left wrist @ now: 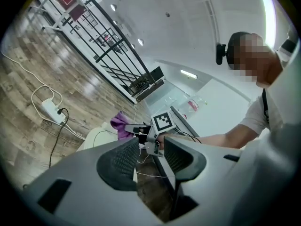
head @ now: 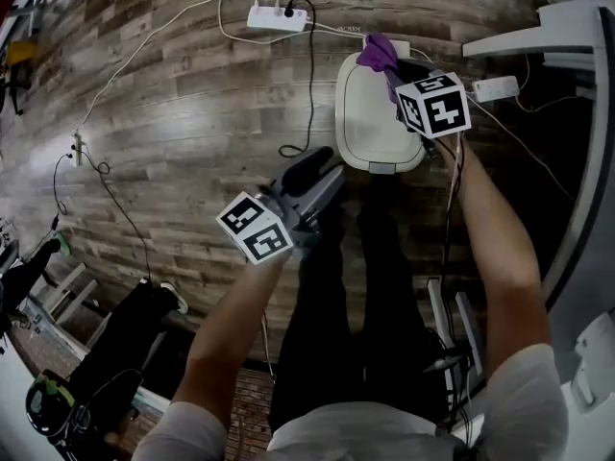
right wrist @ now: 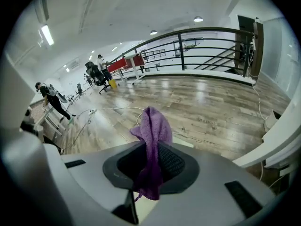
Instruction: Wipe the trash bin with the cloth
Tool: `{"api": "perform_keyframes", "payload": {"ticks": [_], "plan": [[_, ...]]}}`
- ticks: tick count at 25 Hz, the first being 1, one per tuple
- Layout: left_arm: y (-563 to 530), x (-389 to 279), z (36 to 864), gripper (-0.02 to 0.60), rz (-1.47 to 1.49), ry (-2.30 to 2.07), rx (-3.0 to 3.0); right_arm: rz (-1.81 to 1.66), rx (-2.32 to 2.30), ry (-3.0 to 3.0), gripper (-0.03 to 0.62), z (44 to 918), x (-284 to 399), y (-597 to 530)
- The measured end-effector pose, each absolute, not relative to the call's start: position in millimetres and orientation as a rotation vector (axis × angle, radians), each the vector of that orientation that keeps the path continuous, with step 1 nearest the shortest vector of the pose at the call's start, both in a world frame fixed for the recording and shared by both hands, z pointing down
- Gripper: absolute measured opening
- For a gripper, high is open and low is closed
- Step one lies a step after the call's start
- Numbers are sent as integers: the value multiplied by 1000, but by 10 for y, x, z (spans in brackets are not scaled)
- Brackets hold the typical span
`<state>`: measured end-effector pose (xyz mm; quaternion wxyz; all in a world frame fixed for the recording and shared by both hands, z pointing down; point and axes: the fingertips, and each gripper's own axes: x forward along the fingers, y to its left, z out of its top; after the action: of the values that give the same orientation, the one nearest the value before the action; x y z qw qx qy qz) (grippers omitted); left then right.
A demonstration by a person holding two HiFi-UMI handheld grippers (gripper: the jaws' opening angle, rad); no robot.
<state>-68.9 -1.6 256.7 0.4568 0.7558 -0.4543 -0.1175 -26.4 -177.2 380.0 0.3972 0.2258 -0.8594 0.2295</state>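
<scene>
**Q:** What does the head view show, from the largest item down?
**A:** A wood-plank floor (head: 173, 113) spans the frame. On it, upper centre-right, stands the white trash bin (head: 370, 113). Its lid faces the camera and its long axis runs top to bottom of the frame.

**Q:** And the grippers?
**A:** The right gripper (head: 392, 65) lies over the bin's upper right corner, directed to the upper left. In the right gripper view its jaws are clamped on the purple cloth (right wrist: 151, 145). The left gripper (head: 317, 164) sits to the lower left of the bin, apart from it, directed to the upper right. In the left gripper view its jaws stand spread with nothing between them.

**Q:** How does the cloth lie?
**A:** Its long axis runs top to bottom of the right gripper view. A bunched end stands beyond the jaw tips and a tail hangs behind the pads. In the head view it sits at the bin's upper edge.

**Q:** What is hard to read?
**A:** Whether the cloth touches the lid cannot be told. The right gripper's marker cube (head: 434, 104) hides the bin's upper right corner. A white power strip (head: 277, 17) lies upper centre.
</scene>
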Motion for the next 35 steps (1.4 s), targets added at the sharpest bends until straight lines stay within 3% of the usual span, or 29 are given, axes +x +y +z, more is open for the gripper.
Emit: {"api": "perform_keyframes", "payload": {"ticks": [6, 11, 19, 23, 28, 35], "plan": [[-62, -580, 2759, 170, -276, -1146, 1834, 731, 504, -2173, 77, 4133, -578, -1828], [-102, -507, 2831, 170, -281, -1168, 1817, 511, 526, -2127, 82, 4325, -493, -1858], [-130, -455, 2909, 170, -282, -1122, 1834, 402, 577, -2131, 218, 4394, -581, -1900], [-109, -536, 2979, 169, -272, -1084, 1829, 487, 599, -2100, 216, 4470, -650, -1851], [-99, -622, 3020, 169, -250, -1006, 1869, 427, 638, -2098, 102, 4406, -616, -1851], [-92, -703, 3029, 167, -227, -940, 1887, 496, 786, -2004, 92, 4430, -48, -2021]]}}
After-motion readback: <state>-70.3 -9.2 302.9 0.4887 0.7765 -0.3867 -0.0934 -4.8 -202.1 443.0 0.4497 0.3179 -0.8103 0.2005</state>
